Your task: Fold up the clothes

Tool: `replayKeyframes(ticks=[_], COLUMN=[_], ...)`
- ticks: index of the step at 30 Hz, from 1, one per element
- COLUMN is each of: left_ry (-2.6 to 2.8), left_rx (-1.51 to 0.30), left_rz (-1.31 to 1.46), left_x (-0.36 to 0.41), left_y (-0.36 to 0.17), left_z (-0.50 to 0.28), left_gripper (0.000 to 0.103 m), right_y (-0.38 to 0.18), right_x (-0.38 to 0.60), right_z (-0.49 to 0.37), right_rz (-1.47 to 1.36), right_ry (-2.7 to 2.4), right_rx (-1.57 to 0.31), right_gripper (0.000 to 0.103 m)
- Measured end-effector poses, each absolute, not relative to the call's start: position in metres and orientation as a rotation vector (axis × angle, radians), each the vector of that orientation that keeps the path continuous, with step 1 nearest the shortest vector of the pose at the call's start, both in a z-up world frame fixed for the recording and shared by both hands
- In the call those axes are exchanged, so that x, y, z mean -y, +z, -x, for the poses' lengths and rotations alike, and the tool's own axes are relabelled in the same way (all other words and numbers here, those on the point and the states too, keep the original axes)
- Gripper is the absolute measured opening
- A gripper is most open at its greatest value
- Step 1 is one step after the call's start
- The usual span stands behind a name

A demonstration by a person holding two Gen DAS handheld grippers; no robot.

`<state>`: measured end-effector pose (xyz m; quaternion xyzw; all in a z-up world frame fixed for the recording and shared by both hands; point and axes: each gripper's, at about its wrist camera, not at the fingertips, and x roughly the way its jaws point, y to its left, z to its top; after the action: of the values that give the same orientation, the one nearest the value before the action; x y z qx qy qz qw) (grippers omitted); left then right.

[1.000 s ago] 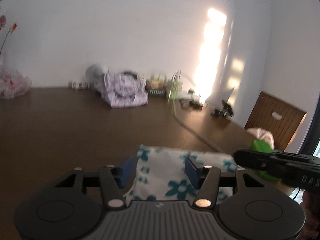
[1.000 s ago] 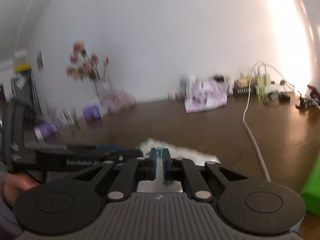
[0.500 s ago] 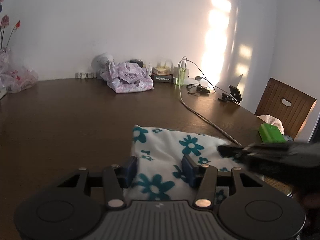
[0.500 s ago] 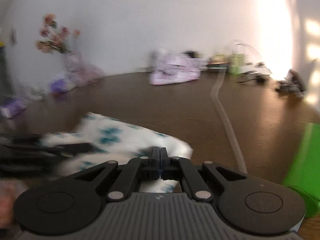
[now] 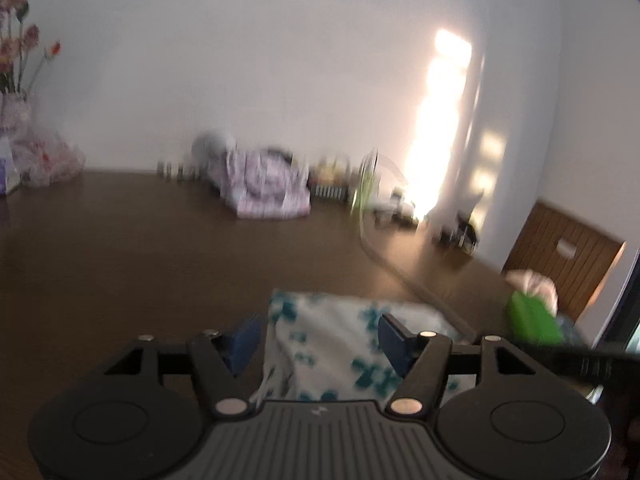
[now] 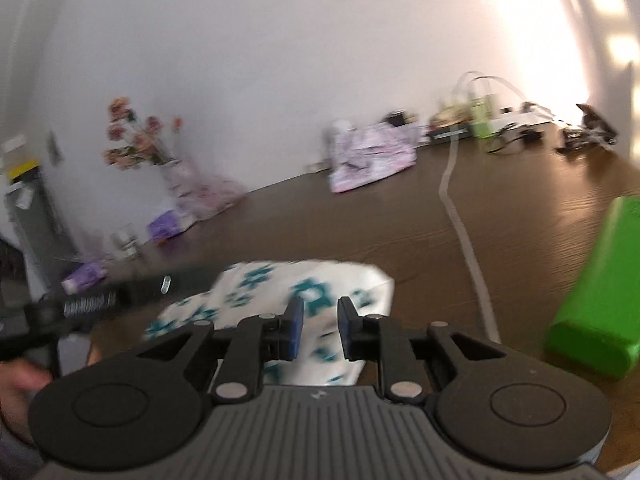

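Near edge of the floral cloth (image 5: 332, 344) hidden behind the left gripper (image 5: 320, 340) body, small clutter (image 5: 332, 184) along the wall blurred beyond telling, green box (image 6: 600, 292) cut off at the right edge, hand (image 6: 16, 392) cropped at the left edge.

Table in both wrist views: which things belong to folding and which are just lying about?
Job:
- white cloth with teal flower print, folded on the dark wooden table
- left gripper, jaws opening
- right gripper, jaws opening

Lying about:
- crumpled lilac garment
- green plastic box
- white cable
- pink flowers in a vase
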<state>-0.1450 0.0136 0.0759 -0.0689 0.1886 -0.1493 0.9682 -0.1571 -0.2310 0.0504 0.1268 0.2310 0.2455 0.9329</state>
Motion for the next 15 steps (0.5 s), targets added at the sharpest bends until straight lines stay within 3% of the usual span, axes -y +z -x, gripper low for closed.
replayKeyframes(ticks=[7,12,15], left_ry=[-0.345,-0.352,-0.36], left_rx=[-0.426,-0.476,-0.484], left_rz=[-0.031,0.002,-0.022], left_x=[0.024,0.013,0.013], left_y=[0.074,0.063,0.059], left_z=[0.146,0.138,0.138], left_gripper=[0.064,0.064,0.064], right_y=[0.046,0.048,0.044], right_x=[0.214,0.224,0.208], right_z=[0.171,0.176,0.172], right_rz=[-0.233,-0.147,0.074], right_ry=[0.65,0.558,0.455], right_rx=[-0.485,-0.412,-0.383], right_gripper=[0.015,0.027,0.027])
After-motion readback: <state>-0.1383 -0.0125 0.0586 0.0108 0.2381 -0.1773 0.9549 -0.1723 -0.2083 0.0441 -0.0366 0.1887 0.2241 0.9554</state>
